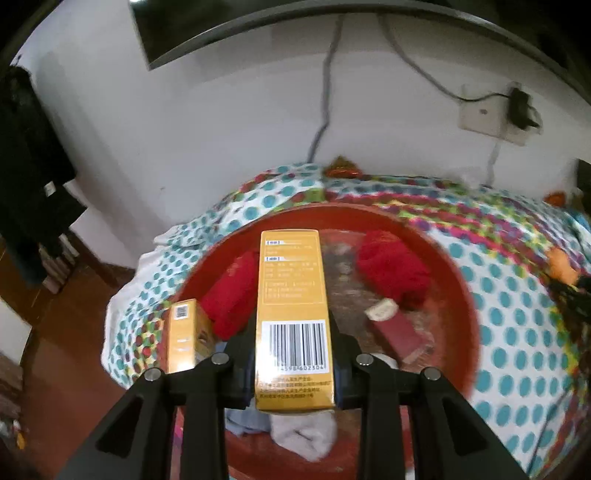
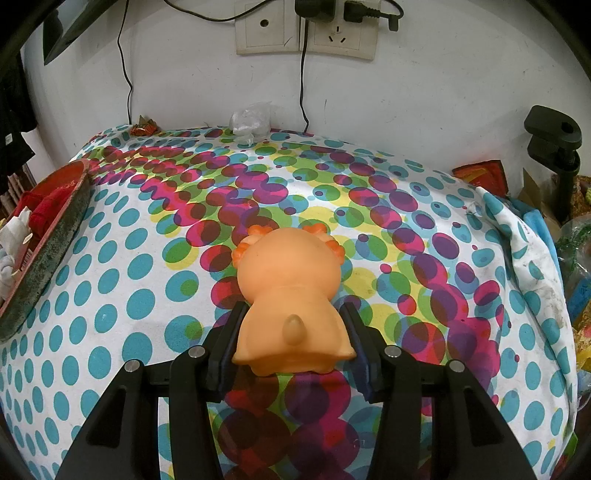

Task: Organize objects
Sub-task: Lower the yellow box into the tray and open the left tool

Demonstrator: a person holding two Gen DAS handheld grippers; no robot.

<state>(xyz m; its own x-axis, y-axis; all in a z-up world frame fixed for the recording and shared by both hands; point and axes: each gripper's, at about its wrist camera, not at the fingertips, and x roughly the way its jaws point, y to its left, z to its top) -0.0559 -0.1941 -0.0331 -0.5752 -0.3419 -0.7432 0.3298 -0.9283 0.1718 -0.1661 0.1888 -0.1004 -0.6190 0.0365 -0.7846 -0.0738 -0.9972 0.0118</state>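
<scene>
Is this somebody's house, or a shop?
Probably a room in someone's home: a spotty tablecloth, wall sockets with plugs in, a dark screen on the wall, and clothes hanging at the side.

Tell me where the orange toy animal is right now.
In the right wrist view the orange toy animal sits centre frame, gripped between the right gripper over the dotted cloth, well right of the red basin.

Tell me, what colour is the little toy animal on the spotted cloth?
Orange all over; the toy animal shows best in the right wrist view.
</scene>
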